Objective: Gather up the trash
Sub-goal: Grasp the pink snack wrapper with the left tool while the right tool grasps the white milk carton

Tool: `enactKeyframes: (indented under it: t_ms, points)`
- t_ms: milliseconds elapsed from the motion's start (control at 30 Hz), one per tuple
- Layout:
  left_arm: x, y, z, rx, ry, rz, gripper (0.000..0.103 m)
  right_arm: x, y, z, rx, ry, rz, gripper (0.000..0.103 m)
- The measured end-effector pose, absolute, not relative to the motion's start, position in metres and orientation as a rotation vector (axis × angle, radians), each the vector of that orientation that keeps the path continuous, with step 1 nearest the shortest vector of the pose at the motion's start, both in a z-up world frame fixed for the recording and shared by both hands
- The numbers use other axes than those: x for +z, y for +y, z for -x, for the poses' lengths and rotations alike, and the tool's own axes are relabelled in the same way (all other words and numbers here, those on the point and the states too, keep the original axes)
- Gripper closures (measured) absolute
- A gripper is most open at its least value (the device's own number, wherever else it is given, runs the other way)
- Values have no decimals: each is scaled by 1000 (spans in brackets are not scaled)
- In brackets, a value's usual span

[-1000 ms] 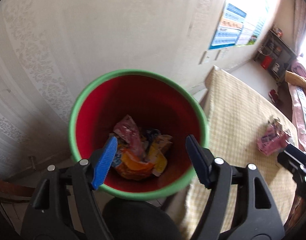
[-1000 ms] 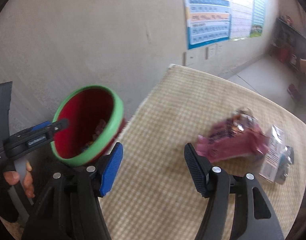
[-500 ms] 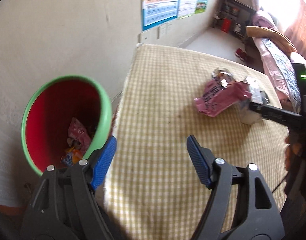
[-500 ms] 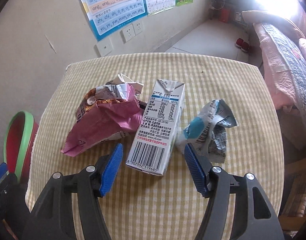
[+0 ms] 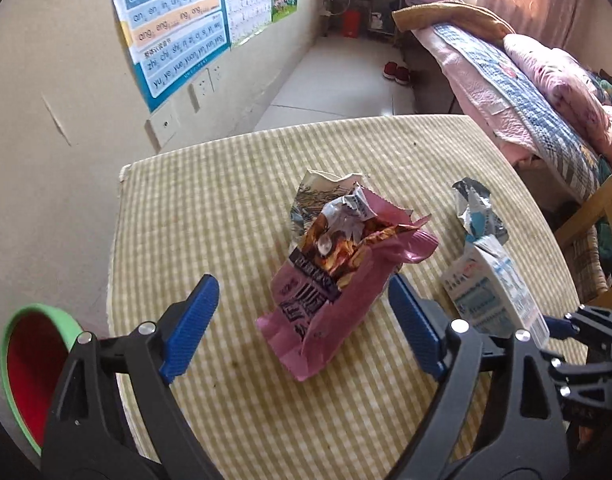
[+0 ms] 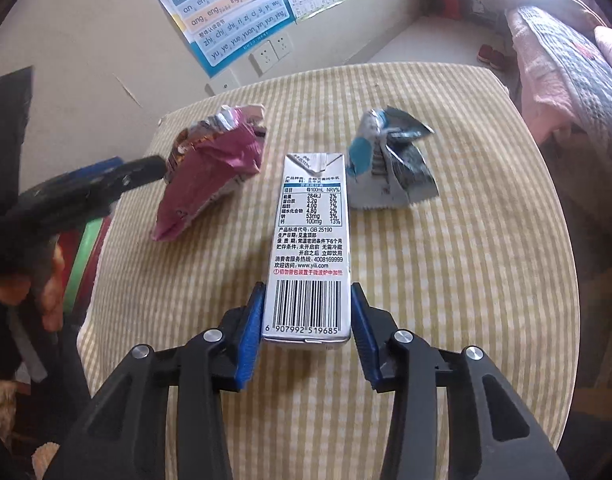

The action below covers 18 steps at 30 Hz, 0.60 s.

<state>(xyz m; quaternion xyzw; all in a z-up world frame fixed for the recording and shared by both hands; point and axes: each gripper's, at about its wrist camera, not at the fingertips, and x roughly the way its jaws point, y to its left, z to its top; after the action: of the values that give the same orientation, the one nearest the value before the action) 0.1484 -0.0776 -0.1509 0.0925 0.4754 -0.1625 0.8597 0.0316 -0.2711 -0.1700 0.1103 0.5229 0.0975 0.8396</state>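
Observation:
A white milk carton (image 6: pixel 309 240) lies on the checked tablecloth (image 6: pixel 466 280). My right gripper (image 6: pixel 306 332) is shut on its near end, a blue pad against each side. The carton also shows in the left wrist view (image 5: pixel 492 288). A crumpled pink snack bag (image 5: pixel 338 276) lies mid-table; my left gripper (image 5: pixel 302 320) is open, its fingers on either side of the bag's near end. The pink bag shows in the right wrist view (image 6: pixel 210 184) too. A crumpled blue and silver wrapper (image 6: pixel 390 164) lies behind the carton. The red bin with a green rim (image 5: pixel 30 368) stands off the table's left edge.
A wall with posters (image 5: pixel 174 20) and sockets runs along the left. A bed with quilts (image 5: pixel 526 80) stands at the right behind the table. A wooden chair frame (image 5: pixel 598 216) is by the table's right edge. Red shoes (image 5: pixel 396 72) lie on the floor.
My left gripper has swung from over the bin to the pink bag on the table. My right gripper has moved in and closed on the milk carton.

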Motion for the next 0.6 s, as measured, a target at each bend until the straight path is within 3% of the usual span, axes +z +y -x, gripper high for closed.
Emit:
enactKeyframes:
  t_ms: [167,233,267,400,600]
  points:
    - [-188,-90,-177,-354,1146,-196,20,-177,-276,-16,204,1127,-240,62]
    - [-199,-87,-179,-366,1204,-145,34,-177,-271,-18,205,1125,-225,61]
    - [-201,-86,-177,-376,1217,-114,47,-178,-270,-19,207,1125,-223,61]
    - [-196,-86,-160,-358,1204,-131,67,-183,-266,-20,217,1132,-232,58]
    - [-183,-57,-115,-274,1212,-3,69,-187,-263,-22,220,1140,-226,57]
